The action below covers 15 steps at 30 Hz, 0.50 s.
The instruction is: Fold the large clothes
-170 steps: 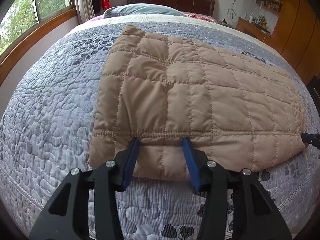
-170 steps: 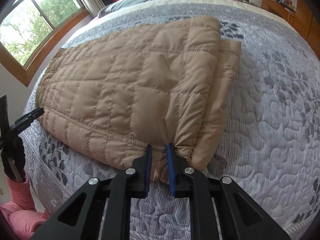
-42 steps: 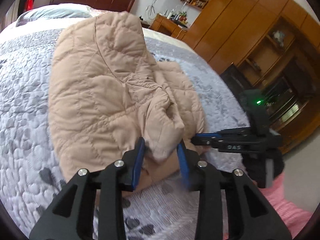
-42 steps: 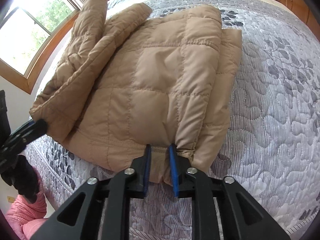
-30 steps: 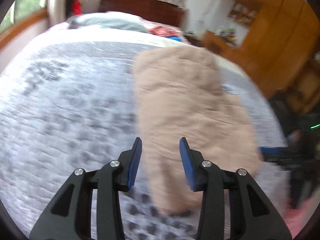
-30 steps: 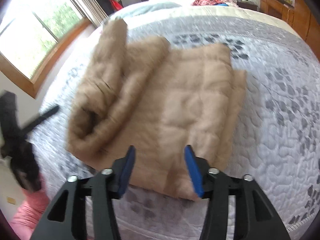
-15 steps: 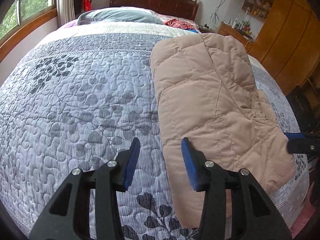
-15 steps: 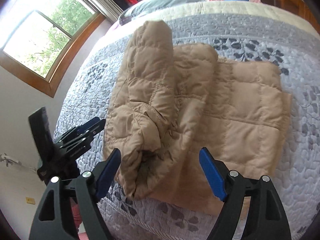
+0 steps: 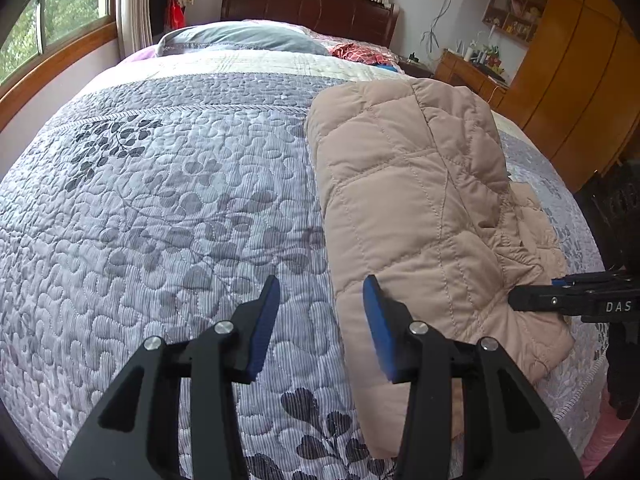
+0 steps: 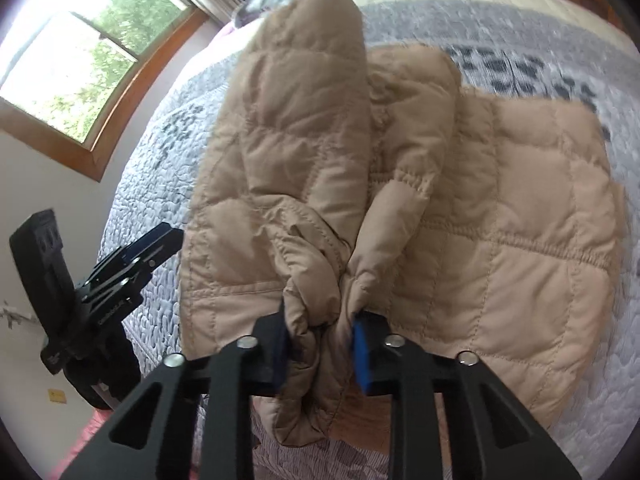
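Observation:
A tan quilted jacket lies folded over on itself on the grey patterned bedspread. My left gripper is open and holds nothing; it hovers over the bedspread, its right finger at the jacket's left edge. In the right wrist view my right gripper has its jaws closing on a bunched fold of the jacket at its near edge, with fabric pinched between the blue pads. That gripper also shows at the jacket's right side. The left gripper stands off the jacket's left edge.
A dark headboard and a grey pillow are at the far end of the bed. Wooden wardrobes line the right wall. A window is on the left. The bed's edge runs close below both grippers.
My right gripper went from wide open to closed on the jacket's bunched near fold, moving in closer. The left gripper stayed open and almost still.

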Motion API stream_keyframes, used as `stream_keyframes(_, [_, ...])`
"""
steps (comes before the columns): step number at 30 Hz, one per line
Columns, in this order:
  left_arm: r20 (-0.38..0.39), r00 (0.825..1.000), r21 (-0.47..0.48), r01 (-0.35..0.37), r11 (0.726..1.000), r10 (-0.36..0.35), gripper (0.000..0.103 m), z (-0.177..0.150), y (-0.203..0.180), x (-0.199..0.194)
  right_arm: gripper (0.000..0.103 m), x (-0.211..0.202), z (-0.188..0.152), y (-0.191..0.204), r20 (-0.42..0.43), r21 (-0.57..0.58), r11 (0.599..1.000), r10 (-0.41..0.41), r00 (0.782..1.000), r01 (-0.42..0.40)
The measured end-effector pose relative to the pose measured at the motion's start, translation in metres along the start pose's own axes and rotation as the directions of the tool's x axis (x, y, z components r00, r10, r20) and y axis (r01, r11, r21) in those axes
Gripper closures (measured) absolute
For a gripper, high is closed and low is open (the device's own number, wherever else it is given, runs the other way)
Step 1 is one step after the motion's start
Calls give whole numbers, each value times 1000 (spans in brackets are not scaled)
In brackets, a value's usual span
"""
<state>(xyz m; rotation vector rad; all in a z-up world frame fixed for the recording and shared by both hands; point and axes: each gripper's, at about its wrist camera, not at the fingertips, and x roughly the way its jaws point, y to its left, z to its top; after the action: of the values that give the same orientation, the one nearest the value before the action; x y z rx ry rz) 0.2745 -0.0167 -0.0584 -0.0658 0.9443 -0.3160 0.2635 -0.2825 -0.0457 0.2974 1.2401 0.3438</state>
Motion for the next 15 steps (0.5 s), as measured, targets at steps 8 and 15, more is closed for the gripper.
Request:
stream_keyframes(8, [23,1000,-4,16,1000,-16,58,1,-2,-10,85,-44,-7,40,123,-152,987,-33,992,51])
stream_keyframes(15, [42,999,19,34,999,-35,57,2,-13,-19,85,-91,-12,48,230,-188,979,-38,972,83])
